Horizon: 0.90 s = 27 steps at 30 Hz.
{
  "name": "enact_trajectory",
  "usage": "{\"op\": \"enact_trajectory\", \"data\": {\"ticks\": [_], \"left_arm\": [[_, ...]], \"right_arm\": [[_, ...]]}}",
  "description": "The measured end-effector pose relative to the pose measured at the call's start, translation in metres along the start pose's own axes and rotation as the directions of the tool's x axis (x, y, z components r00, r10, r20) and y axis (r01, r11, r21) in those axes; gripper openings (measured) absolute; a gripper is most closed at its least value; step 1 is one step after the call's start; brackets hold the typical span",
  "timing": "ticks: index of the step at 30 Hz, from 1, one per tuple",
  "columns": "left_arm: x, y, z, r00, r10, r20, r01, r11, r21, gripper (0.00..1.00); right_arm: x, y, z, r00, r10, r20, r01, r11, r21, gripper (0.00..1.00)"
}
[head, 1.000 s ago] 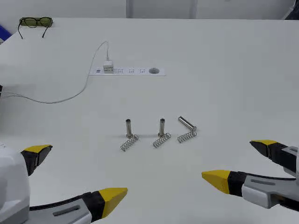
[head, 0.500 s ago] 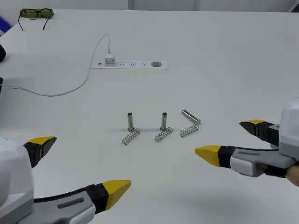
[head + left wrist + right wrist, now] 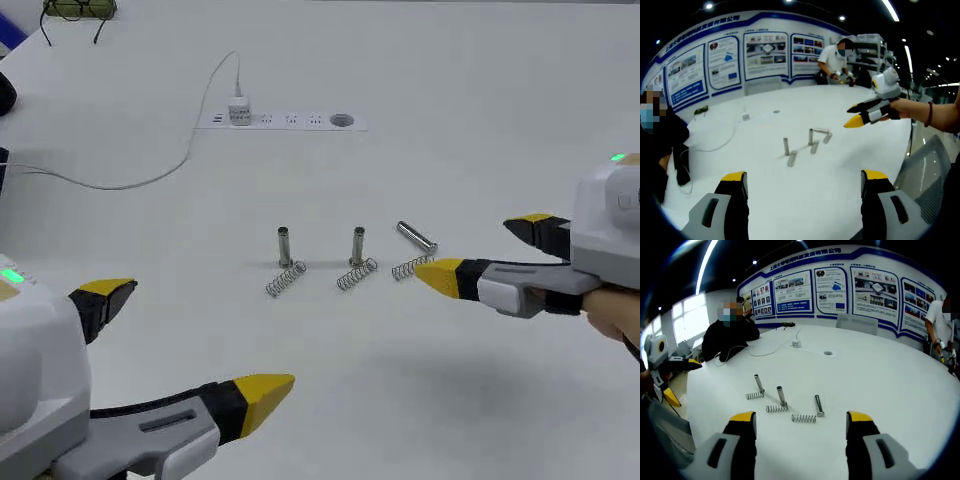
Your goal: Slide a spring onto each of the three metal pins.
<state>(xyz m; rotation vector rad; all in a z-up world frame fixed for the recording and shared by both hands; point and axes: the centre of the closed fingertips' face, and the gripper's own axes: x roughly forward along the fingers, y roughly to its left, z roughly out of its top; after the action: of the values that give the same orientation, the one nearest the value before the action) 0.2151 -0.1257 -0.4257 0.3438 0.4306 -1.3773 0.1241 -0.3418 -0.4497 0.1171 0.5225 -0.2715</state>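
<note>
Three pins sit in a row at the middle of the white desk [image 3: 480,90], none with a spring on it. The left pin [image 3: 284,246] and middle pin [image 3: 358,245] stand upright, well apart. The right pin [image 3: 415,237] lies on its side, its long axis running in the head view from far left to near right.

Just in front of each pin a spring lies flat on the desk. The left spring [image 3: 284,280], middle spring [image 3: 356,275] and right spring [image 3: 406,268] all slant the same way, near-left end to far-right end. Each has its far end at the foot of its pin.

The right gripper [image 3: 478,250], held in a hand [image 3: 612,318], comes in from the right with its jaws spread wide and nothing between them. In the head view its nearer yellow tip meets the right spring's end. The left gripper view shows it up off the desk, but how high I cannot tell.

The left gripper [image 3: 195,340] is at the near left, well apart from the pins. Its jaws are wide as well and hold nothing.

Farther back a power strip [image 3: 290,120] lies flat on the desk with a white plug [image 3: 239,110] in it. A cable [image 3: 190,155] curves from the plug away to the left edge. Glasses [image 3: 80,8] lie at the far left corner.
</note>
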Motion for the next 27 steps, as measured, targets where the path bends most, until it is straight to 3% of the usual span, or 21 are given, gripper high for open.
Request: {"op": "enact_trajectory", "data": {"ticks": [3,27], "left_arm": [[0.003,0.0,-0.003,0.9999,-0.002,-0.01,0.002,1.0,-0.003,0.95],[0.017,0.0,-0.008,0.9997,-0.02,-0.015,0.02,1.0,-0.008,0.93]], "right_arm": [[0.009,-0.003,0.006,0.9996,-0.001,0.028,0.002,1.0,-0.023,0.7],[0.076,-0.024,0.003,1.0,0.009,-0.001,-0.009,0.999,-0.039,0.5]]}}
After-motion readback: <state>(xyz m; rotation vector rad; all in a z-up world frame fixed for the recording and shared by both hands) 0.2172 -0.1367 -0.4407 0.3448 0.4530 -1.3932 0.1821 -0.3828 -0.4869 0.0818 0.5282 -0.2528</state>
